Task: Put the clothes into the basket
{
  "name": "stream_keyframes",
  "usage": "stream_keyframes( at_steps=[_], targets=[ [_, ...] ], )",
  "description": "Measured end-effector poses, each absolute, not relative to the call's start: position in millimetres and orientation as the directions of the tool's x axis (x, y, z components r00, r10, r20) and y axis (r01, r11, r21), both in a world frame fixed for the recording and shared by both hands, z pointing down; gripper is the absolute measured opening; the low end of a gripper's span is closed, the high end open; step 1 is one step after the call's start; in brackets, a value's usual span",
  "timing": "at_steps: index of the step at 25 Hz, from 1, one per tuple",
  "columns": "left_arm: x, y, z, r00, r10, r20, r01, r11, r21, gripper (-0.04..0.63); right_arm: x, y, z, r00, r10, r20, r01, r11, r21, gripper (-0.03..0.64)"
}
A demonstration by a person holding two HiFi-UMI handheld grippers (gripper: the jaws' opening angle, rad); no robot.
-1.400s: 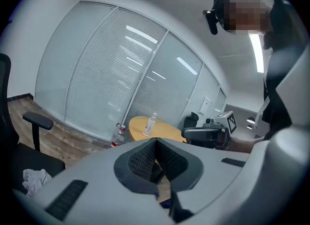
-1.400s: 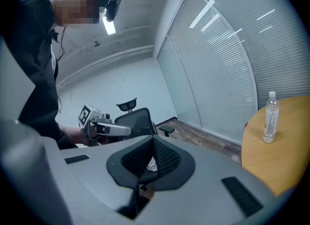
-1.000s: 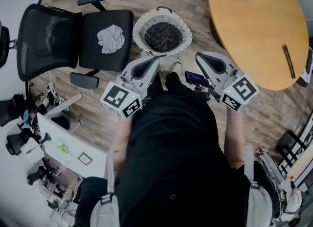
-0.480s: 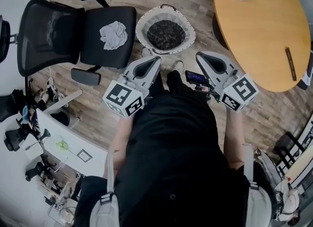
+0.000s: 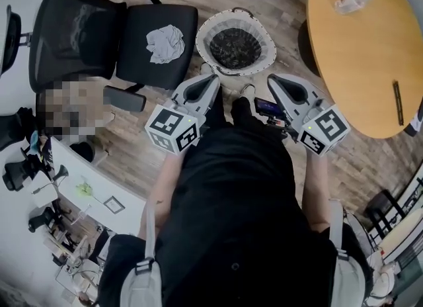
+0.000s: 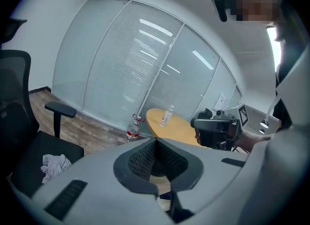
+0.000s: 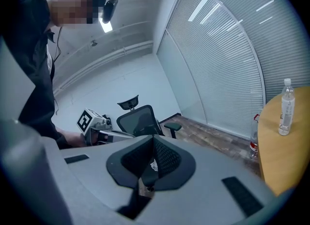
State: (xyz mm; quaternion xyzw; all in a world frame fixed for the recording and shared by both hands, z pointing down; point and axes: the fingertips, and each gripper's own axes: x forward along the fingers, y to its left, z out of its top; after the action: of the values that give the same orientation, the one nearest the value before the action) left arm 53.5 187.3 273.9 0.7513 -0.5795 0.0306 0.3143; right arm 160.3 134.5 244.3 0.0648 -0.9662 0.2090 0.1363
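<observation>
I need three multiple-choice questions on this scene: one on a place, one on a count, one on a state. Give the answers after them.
1. Where does the cloth lie? A in the basket; B on the chair seat; C on the floor.
2. How many bottles are on the table? A none; B one; C three.
3. The left hand-held gripper is: A wide open; B shut on the cloth; C shut and empty.
Answers: 1 B, it lies on the black seat. 2 B, only one stands there. 3 C, its jaws meet on nothing.
</observation>
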Motion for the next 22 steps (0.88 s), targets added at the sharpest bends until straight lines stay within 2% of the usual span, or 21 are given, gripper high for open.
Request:
stream_keyframes(
  at_steps=[22],
  targets=[
    [-75, 179, 344, 0.297, -0.8, 0.522, -0.886, -0.027, 0.462, 0.012, 36, 132, 245, -0.923, 0.003, 0.384, -0.162, 0.904, -0.395, 0.017]
  ],
)
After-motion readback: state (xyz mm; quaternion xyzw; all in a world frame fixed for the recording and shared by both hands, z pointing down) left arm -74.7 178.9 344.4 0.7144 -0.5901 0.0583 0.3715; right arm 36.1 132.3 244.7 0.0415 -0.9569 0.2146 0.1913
